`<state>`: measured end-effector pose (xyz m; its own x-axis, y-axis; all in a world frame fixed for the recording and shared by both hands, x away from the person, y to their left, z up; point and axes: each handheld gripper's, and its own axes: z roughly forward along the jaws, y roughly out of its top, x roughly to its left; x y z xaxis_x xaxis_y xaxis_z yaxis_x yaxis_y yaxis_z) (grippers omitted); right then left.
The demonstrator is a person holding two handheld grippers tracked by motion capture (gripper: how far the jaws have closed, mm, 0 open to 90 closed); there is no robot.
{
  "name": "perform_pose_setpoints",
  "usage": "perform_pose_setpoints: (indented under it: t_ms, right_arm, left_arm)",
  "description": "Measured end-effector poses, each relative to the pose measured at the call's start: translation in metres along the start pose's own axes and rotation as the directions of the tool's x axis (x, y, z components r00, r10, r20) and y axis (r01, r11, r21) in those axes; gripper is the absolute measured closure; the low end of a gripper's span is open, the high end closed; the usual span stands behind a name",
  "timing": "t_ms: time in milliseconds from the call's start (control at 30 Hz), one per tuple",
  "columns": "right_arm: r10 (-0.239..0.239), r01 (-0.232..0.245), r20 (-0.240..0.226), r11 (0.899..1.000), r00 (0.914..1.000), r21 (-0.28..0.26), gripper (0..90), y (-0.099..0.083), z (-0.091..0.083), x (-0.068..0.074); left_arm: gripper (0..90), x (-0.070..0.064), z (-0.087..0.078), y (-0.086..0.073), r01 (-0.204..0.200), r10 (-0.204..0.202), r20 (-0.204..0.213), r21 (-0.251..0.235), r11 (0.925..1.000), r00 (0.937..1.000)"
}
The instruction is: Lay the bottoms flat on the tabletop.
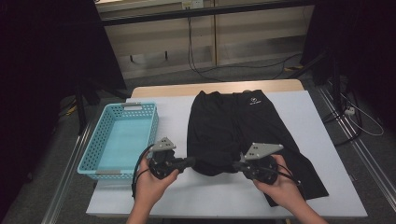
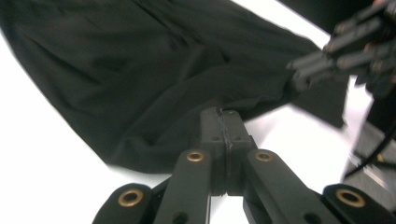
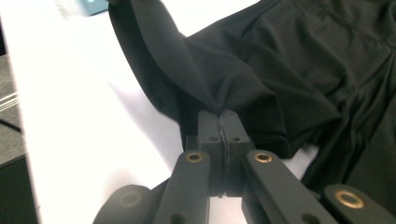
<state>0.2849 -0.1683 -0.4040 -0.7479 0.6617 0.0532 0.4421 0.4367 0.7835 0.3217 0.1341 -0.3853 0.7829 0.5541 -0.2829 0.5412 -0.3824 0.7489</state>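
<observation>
Black trousers (image 1: 238, 126) lie spread on the white table (image 1: 177, 191), waistband at the far edge, one leg running to the near right. My left gripper (image 1: 192, 162) pinches the hem of the left leg, which is bunched and raised off the table. In the left gripper view the jaws are pressed together at the fabric edge (image 2: 187, 135). My right gripper (image 1: 236, 165) holds the same hem from the other side. The right gripper view has its jaws shut on a fold of black cloth (image 3: 210, 88). The right gripper (image 2: 308, 70) also shows in the left gripper view.
A light blue perforated basket (image 1: 120, 172) stands at the table's left side, close to my left hand. Beyond the far edge are cables on the floor and a pale cabinet. Bare white tabletop lies along the near edge.
</observation>
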Motion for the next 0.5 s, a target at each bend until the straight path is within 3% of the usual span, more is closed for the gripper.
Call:
perform_pose_setpoints:
  t_ms: [100, 167, 233, 267, 333, 400, 500]
  right_arm:
    - [-0.033, 0.034, -0.002, 0.999, 0.9994, 0.031, 90.0, -0.01, -0.007, 0.012]
    - [-0.047, 0.048, -0.022, 0.997, 0.9987, 0.06, 89.9, -0.012, -0.005, 0.016]
    - [-0.041, 0.043, -0.033, 0.996, 0.9986, 0.075, 88.4, -0.013, -0.001, 0.015]
    - [-0.041, 0.043, -0.034, 0.995, 0.9986, 0.086, 87.3, -0.014, 0.0, 0.012]
    - [-0.038, 0.042, -0.041, 0.994, 0.9984, 0.099, 81.5, -0.016, 0.002, 0.007]
    - [-0.037, 0.039, -0.02, 0.996, 0.9991, 0.084, 69.0, -0.017, 0.002, 0.003]
    - [-0.034, 0.034, -0.007, 0.998, 0.9994, 0.059, 57.9, -0.014, 0.002, -0.001]
  left_arm:
    - [88.4, -0.002, -0.004, -0.008, 0.037, -0.038, 0.02, 0.053, 0.9979, 0.9991]
    - [85.8, -0.001, -0.008, -0.01, 0.039, -0.039, 0.01, 0.042, 0.9984, 0.9992]
    - [75.6, 0.001, -0.013, -0.011, 0.033, -0.033, -0.001, 0.002, 0.9994, 0.9994]
    - [63.8, 0.003, -0.014, -0.011, 0.028, -0.028, -0.018, -0.029, 0.9992, 0.9994]
    - [55.9, 0.007, -0.013, -0.01, 0.043, -0.044, -0.032, -0.044, 0.9981, 0.9985]
    - [45.4, 0.011, -0.006, -0.011, 0.036, -0.04, -0.074, -0.045, 0.9983, 0.9965]
    - [43.0, 0.018, 0.009, -0.014, 0.069, -0.07, -0.111, -0.012, 0.9975, 0.9913]
